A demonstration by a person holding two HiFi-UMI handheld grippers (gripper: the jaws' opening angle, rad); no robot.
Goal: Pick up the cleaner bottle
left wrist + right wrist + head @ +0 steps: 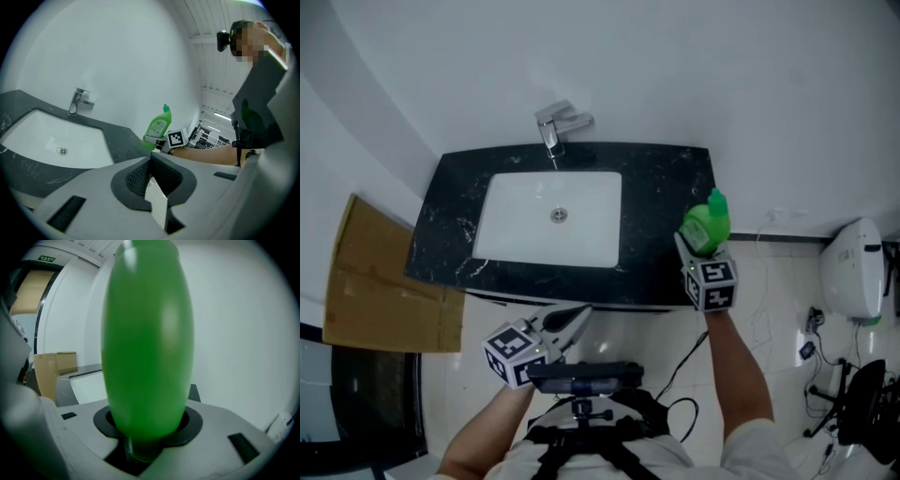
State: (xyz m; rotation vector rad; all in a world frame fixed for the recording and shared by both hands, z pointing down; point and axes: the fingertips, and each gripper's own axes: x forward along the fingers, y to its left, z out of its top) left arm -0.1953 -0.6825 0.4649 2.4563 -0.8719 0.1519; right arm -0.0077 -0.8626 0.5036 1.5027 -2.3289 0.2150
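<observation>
The green cleaner bottle (706,225) stands upright in my right gripper (692,247), whose jaws are shut on its lower body at the right end of the black counter (666,187). In the right gripper view the bottle (147,348) fills the middle, wedged between the jaws of the right gripper (147,430). The left gripper view shows the bottle (158,126) with its label, held over the counter's right end. My left gripper (572,321) hangs in front of the counter, below the sink, jaws together and empty (152,161).
A white sink basin (520,234) with a chrome faucet (558,127) is set in the counter. Flat cardboard (375,281) leans at the left. A white appliance (853,272) and cables lie on the floor at the right.
</observation>
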